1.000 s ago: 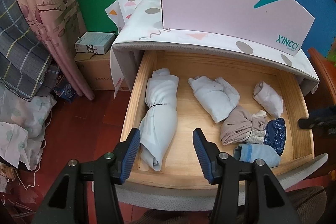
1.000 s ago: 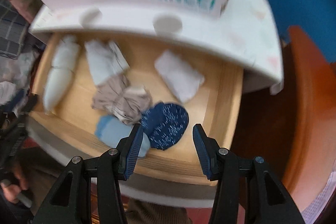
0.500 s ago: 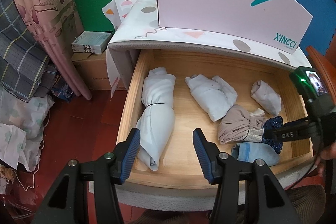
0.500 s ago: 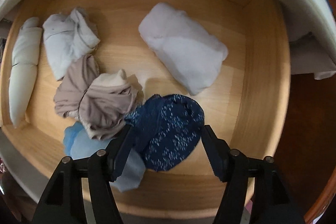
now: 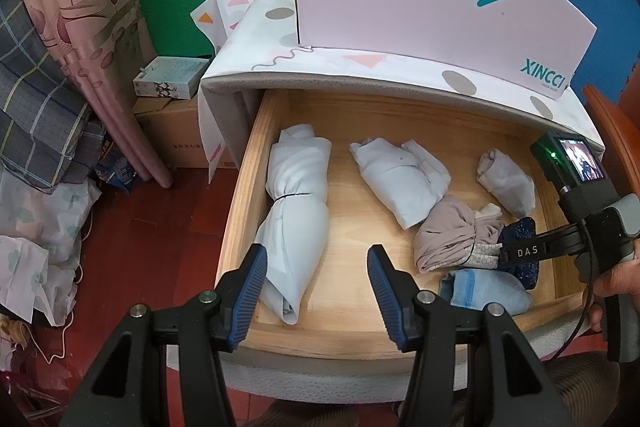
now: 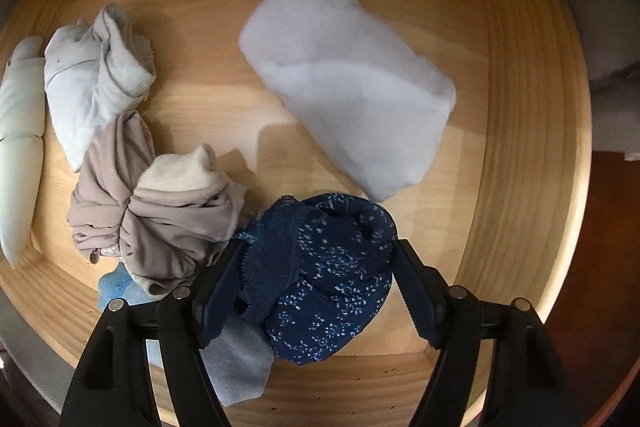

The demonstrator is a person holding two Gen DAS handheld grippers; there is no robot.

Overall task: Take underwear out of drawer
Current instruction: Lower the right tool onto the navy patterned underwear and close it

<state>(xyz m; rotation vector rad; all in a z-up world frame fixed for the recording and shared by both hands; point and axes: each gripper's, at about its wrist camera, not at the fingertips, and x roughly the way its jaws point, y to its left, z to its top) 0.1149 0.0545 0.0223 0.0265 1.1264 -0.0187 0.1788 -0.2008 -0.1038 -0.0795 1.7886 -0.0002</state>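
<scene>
Drawer: a pale wooden drawer (image 5: 244,187) stood pulled open, with several rolled and bunched garments lying on its floor.

Underwear: a navy piece with tiny white flecks (image 6: 324,279) lay bunched near the drawer's front right corner, touching a taupe bundle (image 6: 160,223) on its left and overlapping a light blue piece (image 6: 236,359) at the front.

Right gripper (image 6: 316,283): lowered into the drawer, pointing steeply down; its jaws were opening and straddled the navy underwear, one on each side of the bunch (the fabric filled the gap almost edge to edge, lapping over the left jaw, but no squeeze showed).

Left gripper (image 5: 316,291): hovered above the drawer's front edge, its blue-padded jaws partly apart with nothing between them.

Other garments: a long pale roll tied at its middle (image 5: 296,211) lay along the left wall, a white folded bundle (image 5: 400,175) in the middle, and a small grey-white roll (image 6: 348,87) just behind the navy underwear.

Person: a hand (image 5: 616,279) held the right gripper's handle at the drawer's right side.
</scene>
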